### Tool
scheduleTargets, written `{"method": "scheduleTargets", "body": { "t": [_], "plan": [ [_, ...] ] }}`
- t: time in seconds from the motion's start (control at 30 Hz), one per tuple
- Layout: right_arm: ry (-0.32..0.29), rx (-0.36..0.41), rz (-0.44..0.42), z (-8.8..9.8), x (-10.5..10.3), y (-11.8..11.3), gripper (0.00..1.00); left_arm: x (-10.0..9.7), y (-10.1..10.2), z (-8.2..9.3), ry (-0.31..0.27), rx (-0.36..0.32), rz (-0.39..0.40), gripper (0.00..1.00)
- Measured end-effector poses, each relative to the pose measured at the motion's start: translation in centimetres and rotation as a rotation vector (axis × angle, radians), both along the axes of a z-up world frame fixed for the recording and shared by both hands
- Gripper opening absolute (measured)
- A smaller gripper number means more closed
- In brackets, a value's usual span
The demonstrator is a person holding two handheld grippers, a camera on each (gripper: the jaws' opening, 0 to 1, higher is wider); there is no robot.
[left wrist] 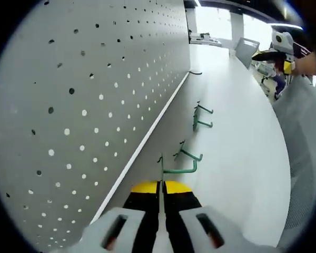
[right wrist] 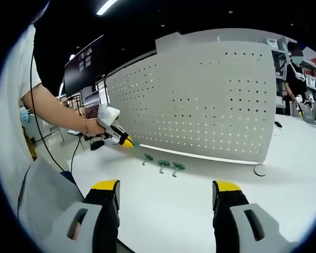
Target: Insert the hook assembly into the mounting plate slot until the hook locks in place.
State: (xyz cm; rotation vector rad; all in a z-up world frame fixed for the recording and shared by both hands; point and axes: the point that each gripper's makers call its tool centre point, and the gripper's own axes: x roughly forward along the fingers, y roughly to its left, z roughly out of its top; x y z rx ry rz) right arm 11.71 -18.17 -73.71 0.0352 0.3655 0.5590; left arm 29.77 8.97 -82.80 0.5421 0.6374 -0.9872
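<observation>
Green hook in closed left gripper.

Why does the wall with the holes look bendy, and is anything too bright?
Left gripper view: the fisheye lens curves the pegboard, and the windows at the top are glaring white. Right gripper view: the pegboard bulges the same way, the ceiling is dark, and one ceiling light shines brightly.

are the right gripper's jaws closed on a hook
No, the right gripper stands wide open over the bare white table, with the green hooks lying farther off.
</observation>
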Motion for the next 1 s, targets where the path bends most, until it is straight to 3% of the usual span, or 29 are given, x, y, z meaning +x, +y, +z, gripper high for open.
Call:
{"method": "scheduleTargets", "body": {
  "t": [0.27,0.57,1.0],
  "plan": [
    [-0.013,0.009,-0.002,0.5,0.1,0.1,0.69,-0.6,-1.4,2.7,-0.045,-0.121,0.027,0.01],
    [-0.021,0.017,-0.004,0.8,0.1,0.2,0.69,-1.4,-1.8,4.4,-0.074,-0.183,0.047,0.02],
    [-0.018,0.030,-0.007,0.7,-0.2,0.1,0.68,-2.9,-3.1,8.7,-0.140,-0.334,0.100,0.02]
  ]
}}
